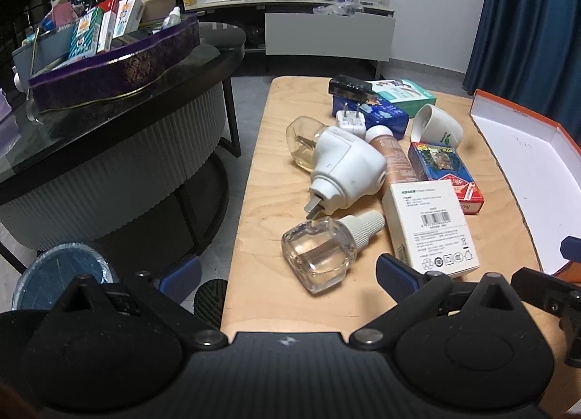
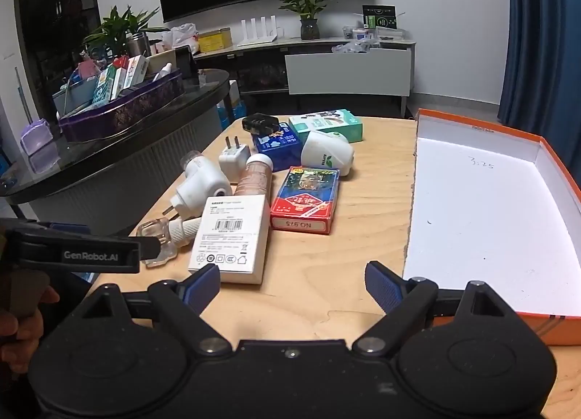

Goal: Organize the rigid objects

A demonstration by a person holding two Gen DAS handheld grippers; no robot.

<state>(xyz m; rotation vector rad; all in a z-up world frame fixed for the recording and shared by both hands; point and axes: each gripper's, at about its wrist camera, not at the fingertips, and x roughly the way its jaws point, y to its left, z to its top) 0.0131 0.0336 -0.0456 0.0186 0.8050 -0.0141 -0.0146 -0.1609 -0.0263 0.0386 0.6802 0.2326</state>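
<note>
A: On the counter (image 2: pixel 326 295) sits a loose pile: white box (image 2: pixel 228 237) nearest, card pack (image 2: pixel 305 201) just right of it, clear bottle (image 1: pixel 319 252) on its side at the left.

B: And behind those?

A: White plug-in unit (image 1: pixel 345 172) touching a tan bottle (image 2: pixel 254 179), a small white plug (image 2: pixel 232 159) with prongs up, a blue box (image 2: pixel 277 146) with a black adapter (image 2: pixel 259 123) on it, a teal box (image 2: pixel 326 124) and a tipped white cup (image 2: pixel 326 157).

B: Where is the tray?

A: Orange-edged tray (image 2: pixel 544 324), white inside, lies at the counter's right side, apart from the pile.

B: State of the fingers?

A: Left gripper (image 1: pixel 288 273) has fingers wide, nothing between them; it hangs over the near edge, just short of the clear bottle. Right gripper (image 2: pixel 292 284) also spreads wide and holds nothing, over bare wood between the white box and the tray. A hand (image 2: pixel 21 324) shows at the left of the right view.
</note>
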